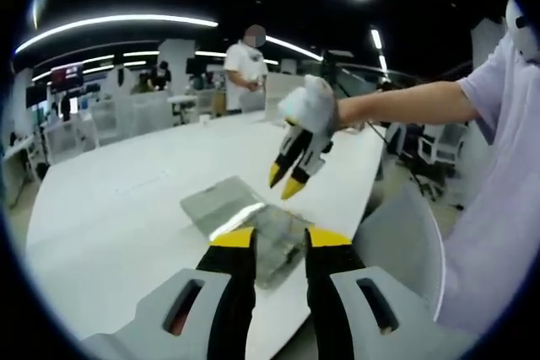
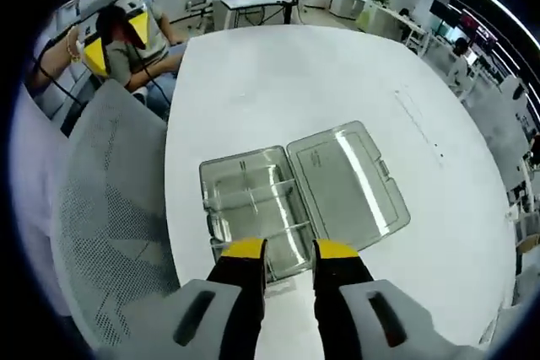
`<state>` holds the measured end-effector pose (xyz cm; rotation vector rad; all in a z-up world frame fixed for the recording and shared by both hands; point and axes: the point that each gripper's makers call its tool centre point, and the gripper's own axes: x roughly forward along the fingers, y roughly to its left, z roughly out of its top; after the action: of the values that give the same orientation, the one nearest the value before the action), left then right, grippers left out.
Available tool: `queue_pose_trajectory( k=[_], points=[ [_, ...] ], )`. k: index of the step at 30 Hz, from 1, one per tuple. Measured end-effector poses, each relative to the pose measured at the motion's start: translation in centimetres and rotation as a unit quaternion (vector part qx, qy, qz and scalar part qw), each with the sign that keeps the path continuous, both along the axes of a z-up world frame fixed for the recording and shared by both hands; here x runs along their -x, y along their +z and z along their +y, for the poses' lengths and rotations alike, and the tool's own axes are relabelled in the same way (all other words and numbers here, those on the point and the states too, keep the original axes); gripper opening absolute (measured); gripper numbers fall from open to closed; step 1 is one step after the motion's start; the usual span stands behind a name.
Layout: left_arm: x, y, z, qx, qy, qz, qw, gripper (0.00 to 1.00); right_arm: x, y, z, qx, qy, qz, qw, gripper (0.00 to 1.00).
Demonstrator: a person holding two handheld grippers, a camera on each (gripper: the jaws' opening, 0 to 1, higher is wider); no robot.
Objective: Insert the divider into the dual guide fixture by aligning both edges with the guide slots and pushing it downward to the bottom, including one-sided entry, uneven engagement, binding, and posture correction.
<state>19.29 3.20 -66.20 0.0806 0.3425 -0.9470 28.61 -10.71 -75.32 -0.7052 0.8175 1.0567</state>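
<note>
A broad white tabletop (image 2: 278, 65) carries a clear plastic box (image 2: 253, 208), the dual guide fixture, lying near the edge with its hinged lid (image 2: 346, 179) flung flat open beside it. A grey mesh chair (image 2: 110, 217) stands at the tabletop's edge. In the right gripper view, the right gripper (image 2: 289, 249) hangs just above the box's near wall, jaws apart and holding nothing. In the left gripper view, the left gripper (image 1: 280, 239) is likewise spread and unladen over the box (image 1: 253, 225), while the right gripper (image 1: 287, 181) hovers beyond it in a gloved hand (image 1: 310, 105). The divider cannot be told apart from the clear partitions inside.
</note>
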Motion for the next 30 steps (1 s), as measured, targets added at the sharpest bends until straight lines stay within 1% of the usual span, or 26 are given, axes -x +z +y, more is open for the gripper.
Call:
queue_pose_trajectory(
  k=[3, 5, 7, 9, 10, 12, 14, 19, 22, 25, 30],
  points=[
    [0.1, 0.1, -0.2, -0.001, -0.005, -0.001, 1.0, 0.2, 0.3, 0.7, -0.2, -0.009, -0.007, -0.008, 0.9999, 0.16],
    [0.2, 0.2, -0.3, -0.001, -0.007, -0.001, 1.0, 0.2, 0.6, 1.4, -0.2, -0.021, -0.013, -0.016, 0.9996, 0.17],
    [0.2, 0.2, -0.3, -0.002, -0.01, -0.001, 0.9999, 0.2, 0.9, 2.1, -0.1, -0.037, -0.02, -0.024, 0.9989, 0.17],
    [0.3, 0.2, -0.5, -0.004, -0.012, -0.001, 0.9999, 0.2, 1.2, 3.0, 0.0, -0.062, -0.031, -0.031, 0.9971, 0.17],
    [0.4, 0.2, -0.5, -0.005, -0.013, 0.0, 0.9999, 0.2, 1.3, 3.6, 0.1, -0.081, -0.04, -0.035, 0.9953, 0.17],
    [0.5, 0.1, -0.7, -0.006, -0.015, 0.002, 0.9999, 0.2, 1.6, 4.3, -0.1, -0.099, -0.052, -0.042, 0.9928, 0.17],
    [0.6, 0.0, -0.9, -0.007, -0.017, 0.004, 0.9998, 0.2, 2.0, 4.8, -0.3, -0.108, -0.055, -0.047, 0.9915, 0.18],
    [0.6, -0.3, -1.6, -0.008, -0.022, 0.011, 0.9997, 0.2, 3.4, 6.7, -0.2, -0.152, -0.073, -0.065, 0.9836, 0.2],
    [0.7, -0.5, -1.9, -0.007, -0.022, 0.016, 0.9996, 0.21, 4.1, 7.4, -0.1, -0.172, -0.081, -0.07, 0.9792, 0.22],
    [0.8, -0.7, -2.1, -0.008, -0.023, 0.021, 0.9995, 0.21, 4.7, 7.8, -0.2, -0.179, -0.082, -0.074, 0.9775, 0.23],
    [0.7, -1.0, -1.9, -0.011, -0.018, 0.029, 0.9994, 0.21, 5.8, 8.9, 0.0, -0.202, -0.087, -0.083, 0.9719, 0.25]
  ],
)
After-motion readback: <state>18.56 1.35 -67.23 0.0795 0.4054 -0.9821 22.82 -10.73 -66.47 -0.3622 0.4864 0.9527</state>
